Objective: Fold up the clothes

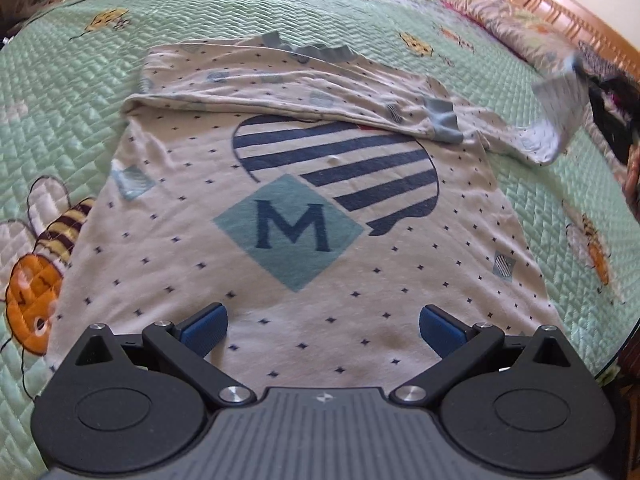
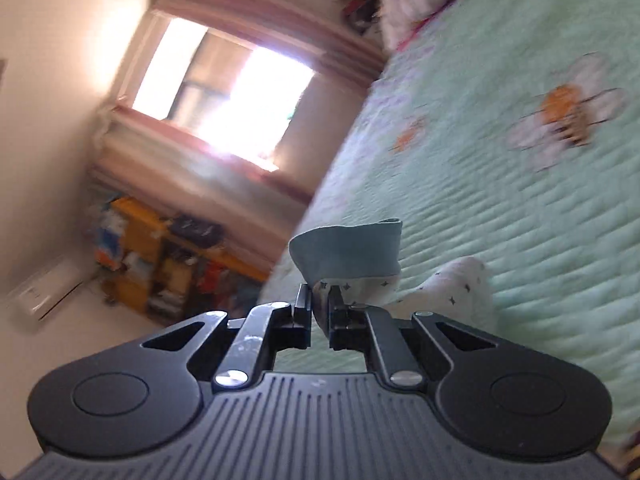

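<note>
While the white long-sleeved cotton top with small navy diamonds, a striped navy heart and a teal "M" patch (image 1: 304, 216) lies flat on the quilted mint-green bedspread with bee motifs (image 1: 72, 92), folding is only part done. One sleeve with a pale-blue cuff (image 1: 442, 120) is laid across the chest, ending just above the heart print. The other sleeve is in hand: the right hand-held gripper (image 2: 319, 312) is clamped on the cloth just behind its blue cuff (image 2: 348, 250), which is lifted clear of the bed — in the left wrist view it shows only as a blur at the right edge. The left hand-held gripper (image 1: 323, 330) hangs over the hem area, jaws wide, holding nothing. Judged remaining: lay the second sleeve across, then fold the body — neither yet done.
</note>
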Demonstrator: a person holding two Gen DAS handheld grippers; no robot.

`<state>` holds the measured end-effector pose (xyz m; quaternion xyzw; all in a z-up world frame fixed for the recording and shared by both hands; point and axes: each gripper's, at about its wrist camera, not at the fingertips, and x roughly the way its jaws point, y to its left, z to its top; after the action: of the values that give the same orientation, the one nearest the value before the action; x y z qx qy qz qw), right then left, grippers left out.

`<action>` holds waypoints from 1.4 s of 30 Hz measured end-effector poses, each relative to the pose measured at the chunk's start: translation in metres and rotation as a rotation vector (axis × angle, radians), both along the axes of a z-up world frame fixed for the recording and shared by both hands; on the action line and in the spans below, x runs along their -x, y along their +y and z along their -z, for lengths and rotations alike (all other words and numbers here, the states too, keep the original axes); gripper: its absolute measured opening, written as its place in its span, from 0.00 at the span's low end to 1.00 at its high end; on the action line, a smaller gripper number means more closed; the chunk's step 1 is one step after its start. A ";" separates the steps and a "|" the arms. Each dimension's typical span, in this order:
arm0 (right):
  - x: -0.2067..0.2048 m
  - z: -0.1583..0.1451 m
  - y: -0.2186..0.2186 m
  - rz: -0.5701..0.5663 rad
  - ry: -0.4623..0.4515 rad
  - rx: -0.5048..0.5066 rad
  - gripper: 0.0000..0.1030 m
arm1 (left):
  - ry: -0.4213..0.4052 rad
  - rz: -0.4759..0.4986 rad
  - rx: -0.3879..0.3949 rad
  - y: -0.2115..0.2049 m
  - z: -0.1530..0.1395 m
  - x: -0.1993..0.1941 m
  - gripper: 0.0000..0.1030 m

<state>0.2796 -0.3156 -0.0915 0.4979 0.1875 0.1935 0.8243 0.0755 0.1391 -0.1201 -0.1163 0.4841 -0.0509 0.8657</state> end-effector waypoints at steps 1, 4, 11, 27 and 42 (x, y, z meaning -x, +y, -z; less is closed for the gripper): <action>-0.004 -0.014 0.022 -0.043 -0.029 0.009 0.09 | -0.007 -0.007 0.010 0.006 -0.001 0.002 0.99; -0.012 -0.052 0.092 -0.176 -0.110 0.040 0.09 | -0.029 -0.042 0.034 0.025 -0.005 0.009 0.99; -0.008 -0.067 0.244 -0.583 -0.175 0.123 0.09 | -0.087 -0.142 0.083 0.078 -0.016 0.030 0.99; 0.073 0.045 0.282 -0.945 -0.102 0.374 0.69 | -0.097 -0.188 0.098 0.095 -0.020 0.037 0.99; 0.081 0.114 0.165 -0.577 -0.077 0.007 0.68 | -0.132 -0.130 -0.057 0.035 -0.024 -0.029 0.99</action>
<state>0.1987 -0.1511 -0.2060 0.4136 0.2906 0.4379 0.7434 0.1046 0.1739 -0.0964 -0.1193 0.4188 0.0115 0.9001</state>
